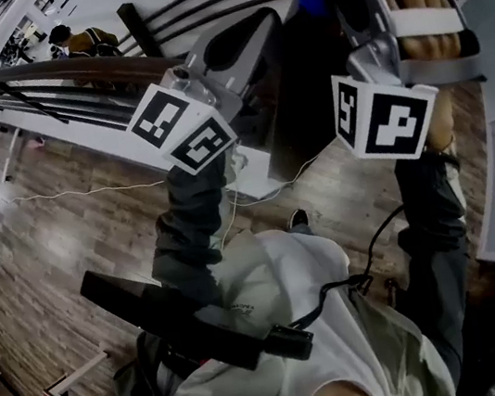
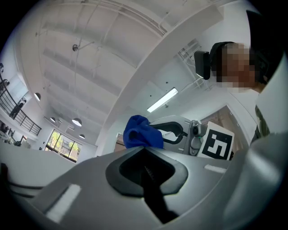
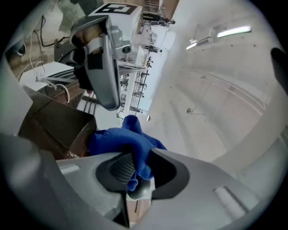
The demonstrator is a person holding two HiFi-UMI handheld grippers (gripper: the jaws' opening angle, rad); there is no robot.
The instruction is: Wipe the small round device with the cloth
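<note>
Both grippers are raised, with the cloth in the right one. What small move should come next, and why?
Probably lower both. The right gripper is shut on the blue cloth, the left gripper is shut on nothing, both aim at the ceiling, and nothing to wipe is in view.

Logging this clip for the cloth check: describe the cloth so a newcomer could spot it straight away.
Both grippers point up at the white ceiling. Go to the right gripper: the cloth is the crumpled bunch pinched between its jaws. It is the only bright blue, soft thing among grey gripper parts; the left gripper is shut on nothing.
</note>
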